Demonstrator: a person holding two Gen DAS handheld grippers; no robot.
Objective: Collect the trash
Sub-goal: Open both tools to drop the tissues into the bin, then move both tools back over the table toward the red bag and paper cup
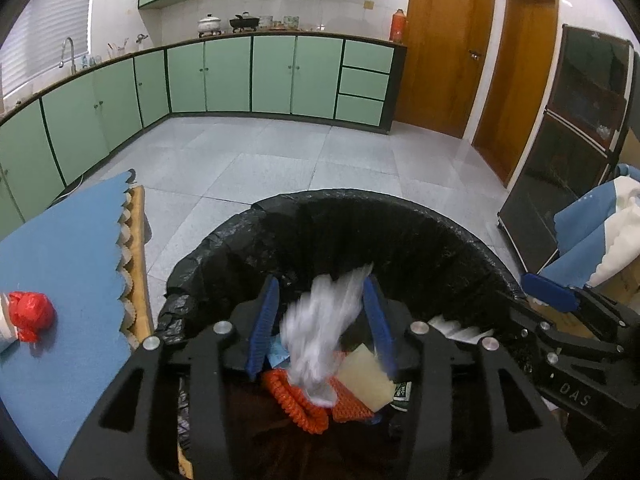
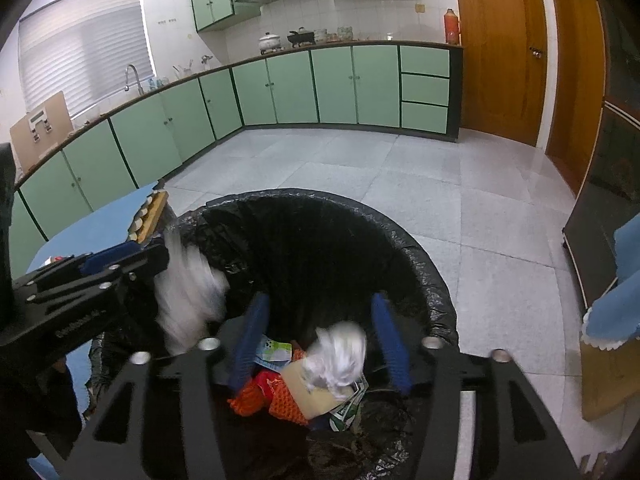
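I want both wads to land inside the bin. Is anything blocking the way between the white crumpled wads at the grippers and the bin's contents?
Nothing visible does. Each white wad, blurred, sits between open jaws directly over the black-lined bin; below is only trash already inside.

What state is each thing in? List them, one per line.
Left gripper: fingers apart, nothing gripped.
White wad: blurred, falling between the left fingers into the bin.
Right gripper: fingers apart, nothing gripped.
Second white wad: blurred, loose over the bin's contents.
Trash bin: black liner in place, partly filled.
Orange mesh: lying in the bin.
Red bag: crumpled on the blue cloth, not yet collected.
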